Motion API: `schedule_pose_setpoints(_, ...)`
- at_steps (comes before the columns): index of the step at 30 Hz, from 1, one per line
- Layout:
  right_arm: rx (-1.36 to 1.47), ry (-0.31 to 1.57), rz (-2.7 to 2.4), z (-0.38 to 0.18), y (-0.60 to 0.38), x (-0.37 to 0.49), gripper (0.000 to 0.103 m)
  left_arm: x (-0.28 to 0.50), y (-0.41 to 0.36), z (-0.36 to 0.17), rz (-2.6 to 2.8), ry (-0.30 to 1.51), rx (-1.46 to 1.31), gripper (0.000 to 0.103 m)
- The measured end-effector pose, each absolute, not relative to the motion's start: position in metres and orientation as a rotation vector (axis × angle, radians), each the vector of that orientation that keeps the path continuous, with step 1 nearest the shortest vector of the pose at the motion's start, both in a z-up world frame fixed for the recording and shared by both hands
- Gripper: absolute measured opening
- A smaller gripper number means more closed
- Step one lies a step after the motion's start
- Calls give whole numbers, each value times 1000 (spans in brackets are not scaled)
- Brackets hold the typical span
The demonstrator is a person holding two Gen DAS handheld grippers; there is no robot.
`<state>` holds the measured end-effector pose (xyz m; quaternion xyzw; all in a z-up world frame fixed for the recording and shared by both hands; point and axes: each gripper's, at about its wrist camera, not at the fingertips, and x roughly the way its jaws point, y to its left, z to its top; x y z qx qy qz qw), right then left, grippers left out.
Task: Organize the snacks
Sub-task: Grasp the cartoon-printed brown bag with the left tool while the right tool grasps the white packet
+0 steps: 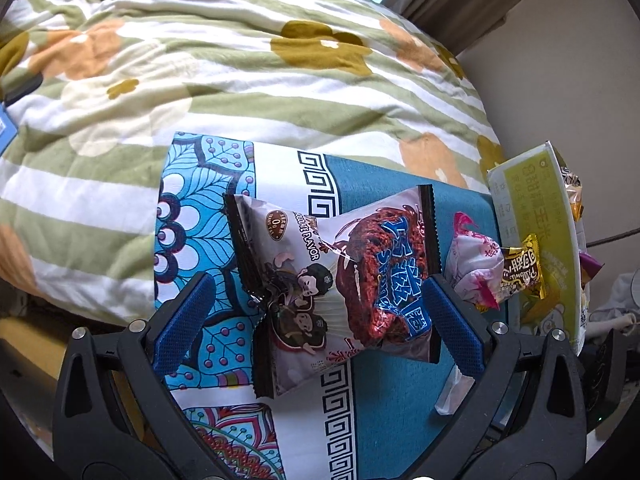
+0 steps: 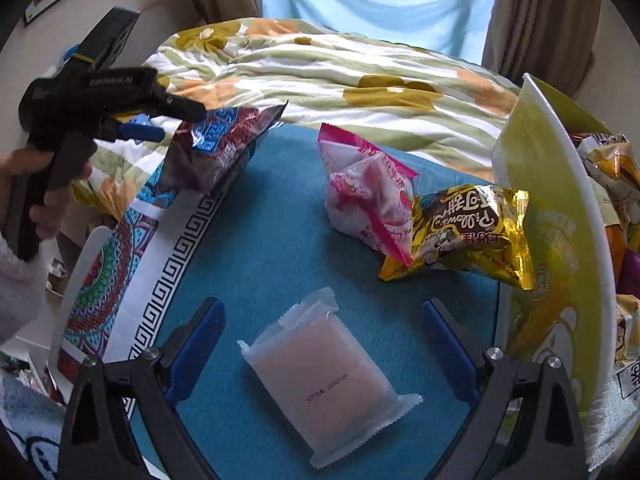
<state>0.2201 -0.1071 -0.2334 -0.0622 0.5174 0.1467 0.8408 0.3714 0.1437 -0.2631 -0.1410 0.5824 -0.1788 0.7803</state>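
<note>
1 chocolate snack pack (image 1: 336, 280) between left hand-held gripper (image 1: 316, 312) fingers

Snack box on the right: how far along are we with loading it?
Done: several wrappers already sit inside the yellow-green box. In hand: the left gripper brackets the chocolate snack pack, jaws open; whether it is lifted is unclear. The right gripper hangs open over the translucent pink packet. Left: the pink-white packet and gold packet remain on the blue cloth.

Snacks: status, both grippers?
Left gripper open around chocolate pack. Right gripper open over white pack. Pink pack, gold pack beside box.
</note>
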Motion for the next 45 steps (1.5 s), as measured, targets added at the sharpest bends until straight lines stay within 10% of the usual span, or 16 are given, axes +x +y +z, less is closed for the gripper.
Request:
schedule_pose_setpoints(11,-250,1186,464,-279,-102,211,97,374,137,-279,-426,1297,-343,99)
schedule_pose_setpoints(19,-284,1202,479,-289,-109,209,97,369,125,-280,-446,1315,-345,66)
schedule_pose_setpoints(31,-344,1184,499,-292,-103,203,97,355,137,-260,-402,1287,-339,63)
schedule_pose_setpoints(45,-363,1170,506,-284,-87,201,65,319,154,-234,-390,1267,-353,63)
